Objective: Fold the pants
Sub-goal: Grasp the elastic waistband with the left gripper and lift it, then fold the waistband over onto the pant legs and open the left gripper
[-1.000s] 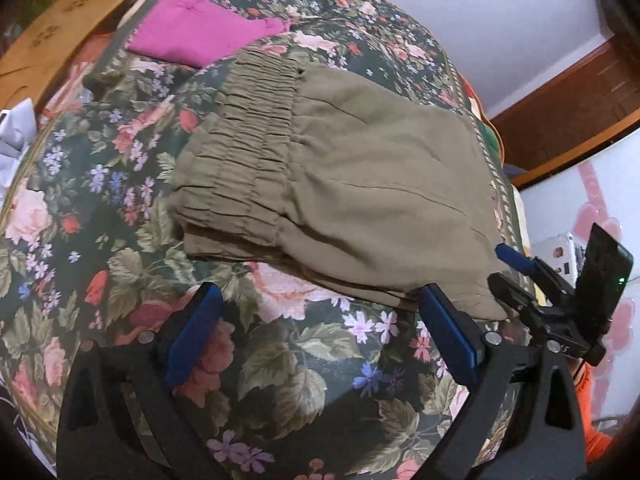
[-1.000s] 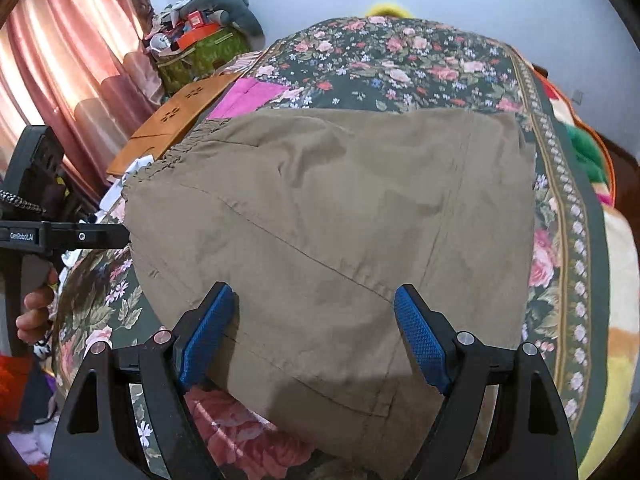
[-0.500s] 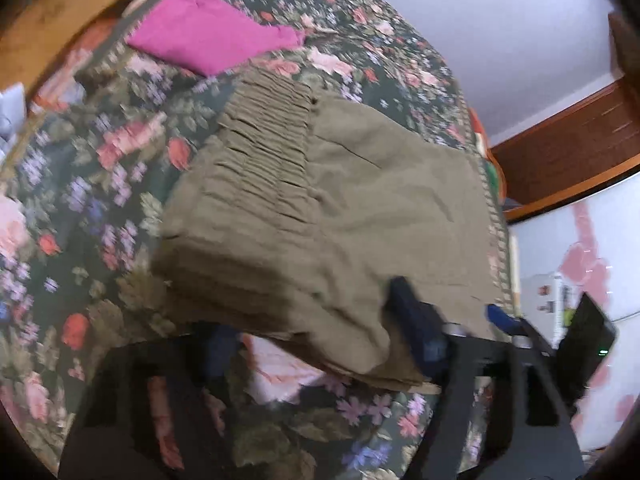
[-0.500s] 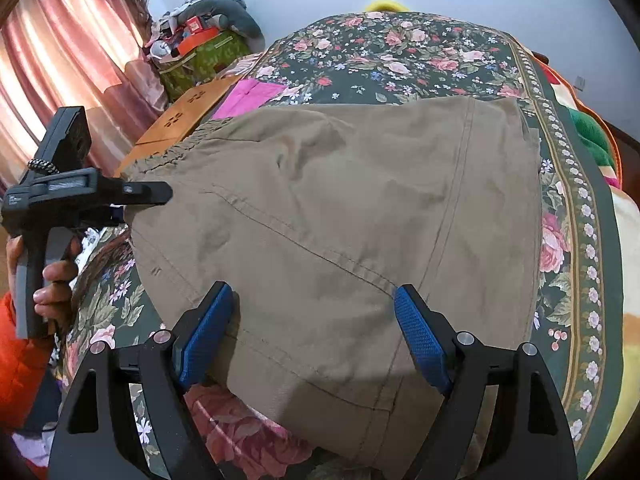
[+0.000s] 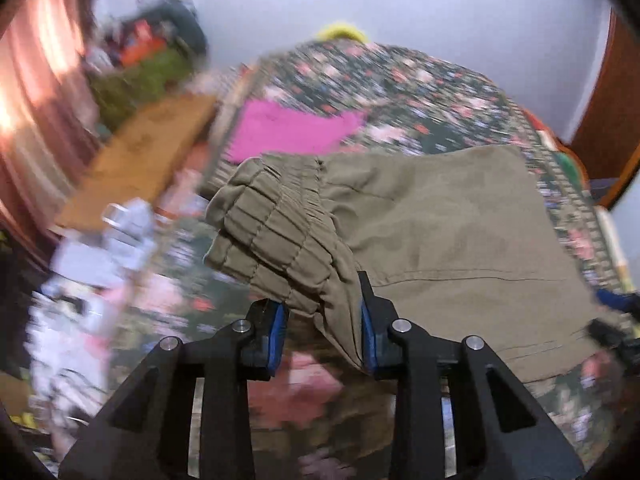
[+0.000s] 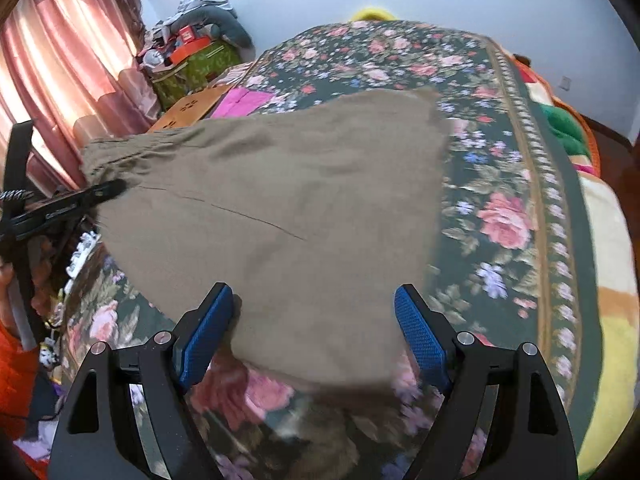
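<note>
The folded olive pants [image 5: 452, 240] lie on the flowered bedspread [image 5: 400, 80]. My left gripper [image 5: 323, 330] is shut on the bunched elastic waistband corner [image 5: 280, 240] and holds it lifted off the bed. In the right wrist view the pants [image 6: 288, 216] are raised on the left side, where the left gripper [image 6: 100, 192] holds them. My right gripper [image 6: 312, 332] is open, its blue pads on either side of the near edge of the pants, not closed on it.
A folded pink cloth [image 5: 288, 132] lies on the bed behind the pants. A wooden board [image 5: 140, 160] and a cluttered green box [image 6: 192, 64] stand at the left by the pink curtains [image 6: 60, 80]. Coloured blankets [image 6: 560, 128] lie at the bed's right edge.
My left gripper has closed on the waistband corner and swung round, lifting that side of the pants. The right gripper has stayed open at the near edge.
</note>
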